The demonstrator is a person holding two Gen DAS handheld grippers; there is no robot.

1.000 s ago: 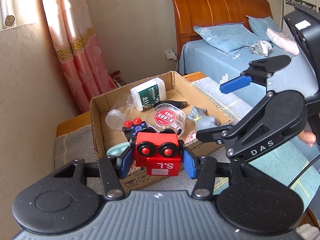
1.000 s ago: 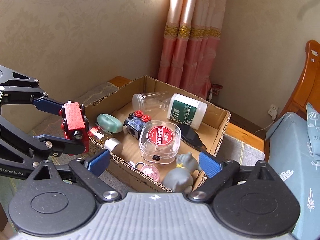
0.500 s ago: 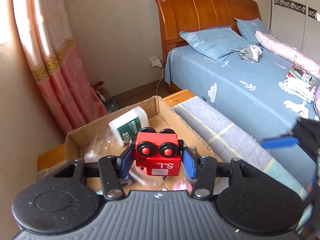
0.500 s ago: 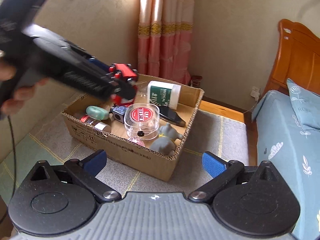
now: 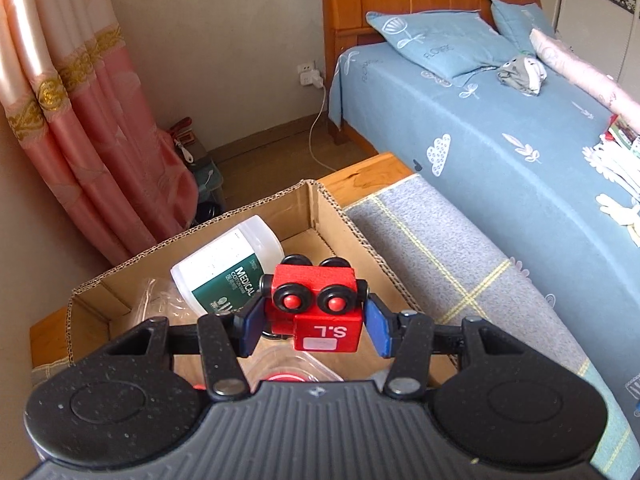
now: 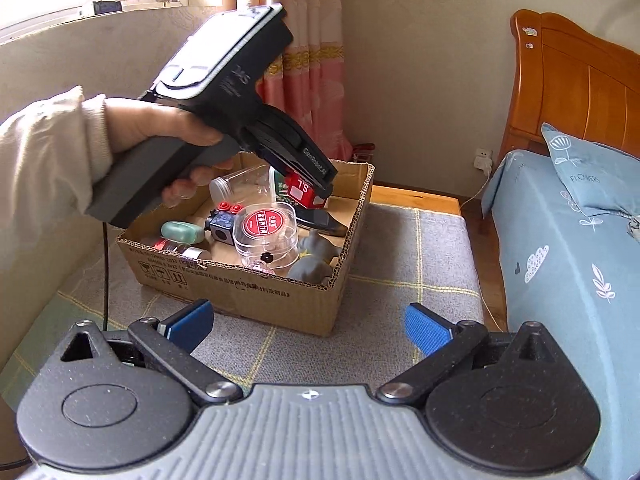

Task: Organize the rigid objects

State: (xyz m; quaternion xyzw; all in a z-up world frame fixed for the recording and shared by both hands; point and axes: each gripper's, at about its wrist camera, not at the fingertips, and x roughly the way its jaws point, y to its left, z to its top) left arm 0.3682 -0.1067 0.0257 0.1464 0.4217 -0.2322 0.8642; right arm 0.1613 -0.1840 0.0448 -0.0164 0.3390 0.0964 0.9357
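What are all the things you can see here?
Toy train: 1, red with black wheels, held above the box.
Cardboard box: 1, brown, on the grey mat.
Medical bottle: 1, white and green, lying in the box.
Round case: 1, clear with red label, in the box.
Elephant toy: 1, grey, in the box's near corner.
Soap-shaped case: 1, mint green, in the box.
Bed: 1, blue sheet, right side.
Curtain: 1, pink, by the wall.
Left claw: gripping the train.
Right claw: open, empty.

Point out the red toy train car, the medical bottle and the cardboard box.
red toy train car (image 5: 316, 304): left wrist view, on its red body beside the wheels.
medical bottle (image 5: 228, 268): left wrist view, on its white side.
cardboard box (image 6: 256, 292): right wrist view, on its front wall.
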